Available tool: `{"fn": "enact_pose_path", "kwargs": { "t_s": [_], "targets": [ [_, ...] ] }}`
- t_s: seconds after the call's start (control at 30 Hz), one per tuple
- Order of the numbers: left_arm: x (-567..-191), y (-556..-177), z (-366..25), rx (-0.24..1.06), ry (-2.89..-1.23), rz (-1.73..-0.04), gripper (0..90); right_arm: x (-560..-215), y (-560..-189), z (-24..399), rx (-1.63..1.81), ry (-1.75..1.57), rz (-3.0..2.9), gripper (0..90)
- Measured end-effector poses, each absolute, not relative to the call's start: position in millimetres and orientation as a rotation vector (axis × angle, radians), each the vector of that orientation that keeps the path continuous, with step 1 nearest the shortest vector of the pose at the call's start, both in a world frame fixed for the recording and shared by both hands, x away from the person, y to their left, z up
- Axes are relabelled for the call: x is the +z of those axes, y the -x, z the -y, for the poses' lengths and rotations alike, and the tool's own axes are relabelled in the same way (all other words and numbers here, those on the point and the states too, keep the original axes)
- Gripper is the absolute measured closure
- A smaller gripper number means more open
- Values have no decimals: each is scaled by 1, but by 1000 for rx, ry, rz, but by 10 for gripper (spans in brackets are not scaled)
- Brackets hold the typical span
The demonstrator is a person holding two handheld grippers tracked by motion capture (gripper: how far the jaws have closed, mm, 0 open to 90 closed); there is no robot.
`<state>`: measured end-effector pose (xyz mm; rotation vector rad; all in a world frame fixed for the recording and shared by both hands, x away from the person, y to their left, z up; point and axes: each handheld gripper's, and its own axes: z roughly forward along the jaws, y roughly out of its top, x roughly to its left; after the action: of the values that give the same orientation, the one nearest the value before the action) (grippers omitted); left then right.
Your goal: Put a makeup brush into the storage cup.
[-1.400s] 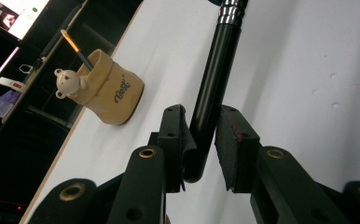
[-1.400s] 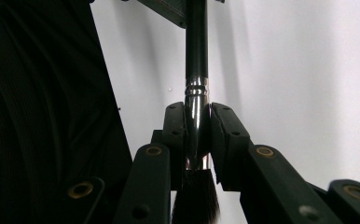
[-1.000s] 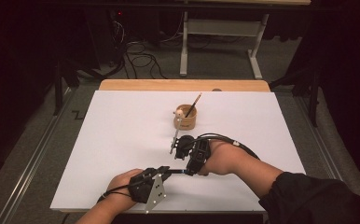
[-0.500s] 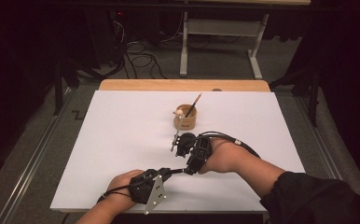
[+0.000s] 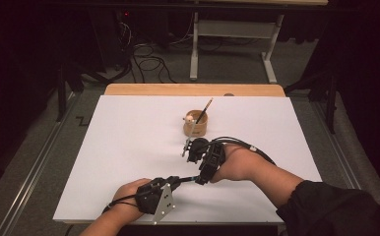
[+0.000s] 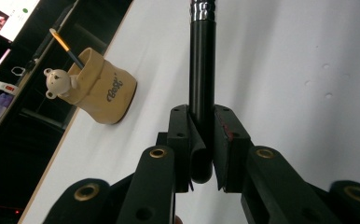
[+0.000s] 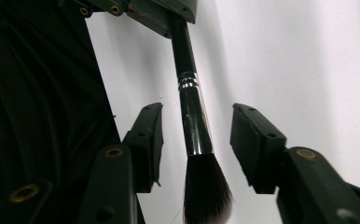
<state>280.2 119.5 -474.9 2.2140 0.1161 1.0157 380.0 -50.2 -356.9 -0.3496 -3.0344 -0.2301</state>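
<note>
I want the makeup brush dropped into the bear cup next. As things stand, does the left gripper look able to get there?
Probably yes: the left gripper clamps the makeup brush handle, and bare table lies before the bear cup. The right gripper stands open around the ferrule, close by.

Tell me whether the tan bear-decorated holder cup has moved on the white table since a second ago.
No. The tan bear-decorated holder cup sits at the same spot, just below the wooden strip along the white table's far edge.

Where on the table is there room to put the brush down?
The white table is bare along its left half, and at the far right beyond the bear cup. It is crowded in the near middle, where both tools meet around the brush.
</note>
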Motion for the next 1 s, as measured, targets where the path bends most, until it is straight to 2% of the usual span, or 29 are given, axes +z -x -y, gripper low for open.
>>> {"fn": "enact_pose_path", "kwargs": {
  "t_s": [0.37,0.5,0.87,1.0],
  "targets": [
    [-475,-281,-121,1016,-2210,-127,788,-356,-380,52,-222,349,3057,334],
    [-475,-282,-121,1016,-2208,-131,788,-356,-381,52,-223,345,3069,294],
    [-474,-283,-123,1028,-2205,-144,789,-357,-378,54,-219,343,3119,82],
    [-474,-284,-124,1030,-2206,-149,789,-355,-379,56,-227,353,3134,44]
  ]
}}
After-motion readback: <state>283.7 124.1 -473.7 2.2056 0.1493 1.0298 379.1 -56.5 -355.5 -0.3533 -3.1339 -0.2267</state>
